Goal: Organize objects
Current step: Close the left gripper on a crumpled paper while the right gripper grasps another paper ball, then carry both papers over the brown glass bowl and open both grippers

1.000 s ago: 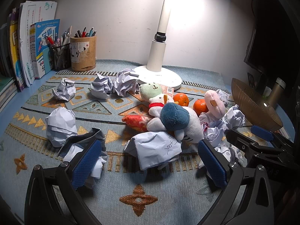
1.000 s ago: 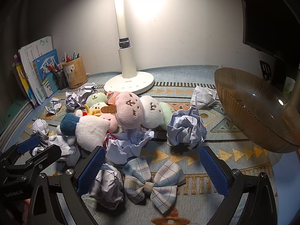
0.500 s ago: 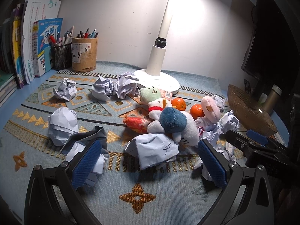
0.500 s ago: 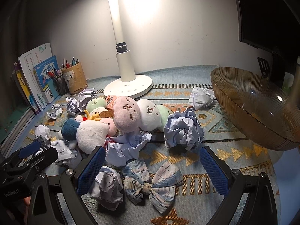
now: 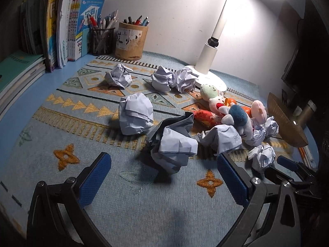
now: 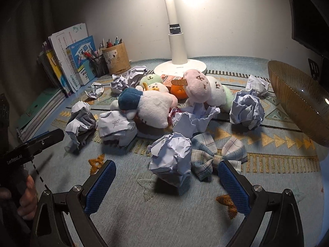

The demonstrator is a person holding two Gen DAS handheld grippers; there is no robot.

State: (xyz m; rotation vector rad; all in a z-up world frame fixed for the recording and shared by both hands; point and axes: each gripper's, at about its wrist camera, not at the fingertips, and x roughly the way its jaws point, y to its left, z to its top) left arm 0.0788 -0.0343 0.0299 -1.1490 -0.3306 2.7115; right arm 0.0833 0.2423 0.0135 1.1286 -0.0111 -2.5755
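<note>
Your tabletop [image 5: 61, 185] holds, largest first: a ribbed amber bowl [image 6: 298, 100] at the right edge, a heap of plush toys [image 6: 156, 105] mid-mat, a plaid bow [image 6: 209, 154], and scattered crumpled paper balls. Your left claw [image 5: 164, 177] is spread wide and empty just short of a grey-white paper wad [image 5: 172, 144]. Your right claw [image 6: 166, 185] is equally wide before a crumpled paper ball [image 6: 170, 156] touching the bow.

Dim rm, desk lamp [image 5: 213, 41] glare, hard shadows, fisheye-warped, dark corners

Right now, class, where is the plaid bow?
In the right wrist view, the plaid bow lies on the mat just right of a crumpled paper ball, in front of the plush toys.
</note>
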